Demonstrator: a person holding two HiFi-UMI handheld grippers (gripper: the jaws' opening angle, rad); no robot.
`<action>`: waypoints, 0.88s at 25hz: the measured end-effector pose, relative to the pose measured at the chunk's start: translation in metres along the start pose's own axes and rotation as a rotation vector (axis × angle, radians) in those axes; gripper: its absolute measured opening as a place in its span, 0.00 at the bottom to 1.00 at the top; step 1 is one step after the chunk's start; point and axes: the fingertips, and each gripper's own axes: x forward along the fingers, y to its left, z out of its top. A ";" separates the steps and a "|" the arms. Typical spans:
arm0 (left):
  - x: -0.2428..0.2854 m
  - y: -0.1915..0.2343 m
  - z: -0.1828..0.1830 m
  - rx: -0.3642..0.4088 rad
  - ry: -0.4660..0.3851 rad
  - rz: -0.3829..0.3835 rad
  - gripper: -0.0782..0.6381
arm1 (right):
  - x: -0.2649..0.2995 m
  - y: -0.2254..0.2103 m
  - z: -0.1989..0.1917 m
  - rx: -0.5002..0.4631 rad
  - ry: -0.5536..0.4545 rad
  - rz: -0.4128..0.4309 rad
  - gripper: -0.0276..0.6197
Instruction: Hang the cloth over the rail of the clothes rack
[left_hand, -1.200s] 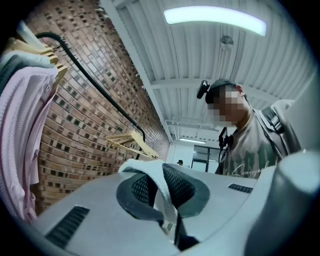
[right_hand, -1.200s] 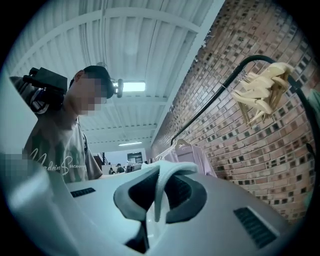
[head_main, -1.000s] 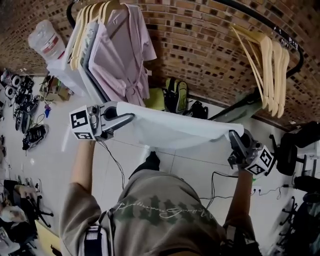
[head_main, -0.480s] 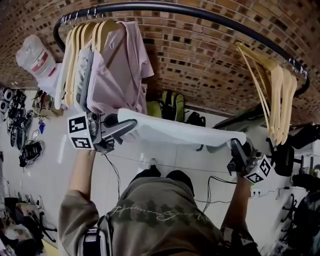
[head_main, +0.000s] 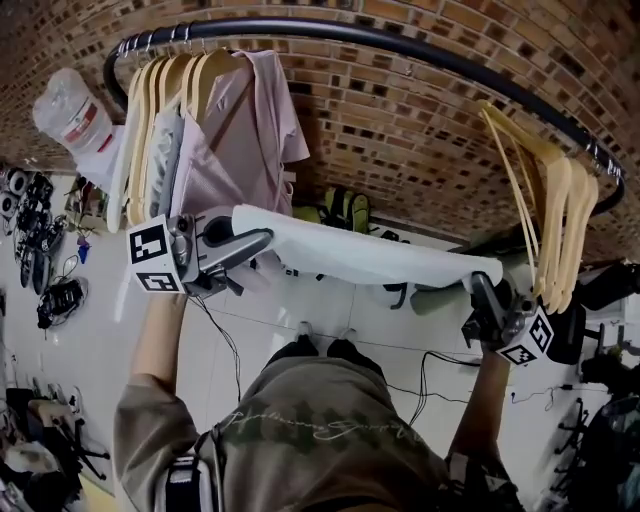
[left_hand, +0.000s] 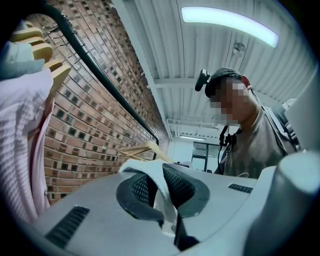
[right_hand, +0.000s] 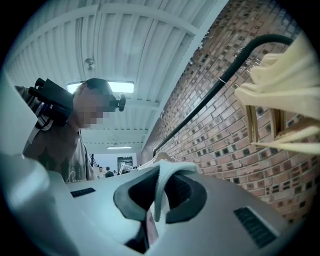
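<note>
Brick wall (head_main: 420, 110) fills the background, and one black rail (head_main: 400, 40) arcs across it from side to side. Below it, two bare forearms reach up and out – the left arm (head_main: 160, 340) rising straight at the left, the right arm (head_main: 485, 400) stretched long at the right, both tools pointing at the wall and tipped a touch upward.

Between them, one white cloth (head_main: 370, 255), pulled out into a long band from tool to tool. It hangs under the rail and clear of it, in the gap between the two hanger groups.

One pink robe (head_main: 255, 150) hangs at the left end, with something grey beside it. Two bunches of wooden hangers: the left bunch (head_main: 150, 100) packed tight, the right bunch (head_main: 555, 220) bare; an exact count isn't possible in either.

Now the tools – two of them. The left gripper (head_main: 262, 238) has its jaws pinched down on one end of the cloth, a fold bulging up between the pads. The right gripper (head_main: 480, 285) matches it, jaws clamped on the other end.
</note>
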 end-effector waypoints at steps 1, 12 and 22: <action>0.002 0.001 0.006 0.003 -0.005 -0.002 0.13 | 0.003 -0.002 0.008 -0.012 -0.005 0.005 0.07; 0.022 -0.015 0.100 0.085 -0.131 -0.123 0.13 | 0.026 -0.007 0.111 -0.067 -0.095 0.115 0.07; 0.038 -0.002 0.158 0.175 -0.060 -0.087 0.13 | 0.045 -0.010 0.182 -0.189 -0.071 0.166 0.07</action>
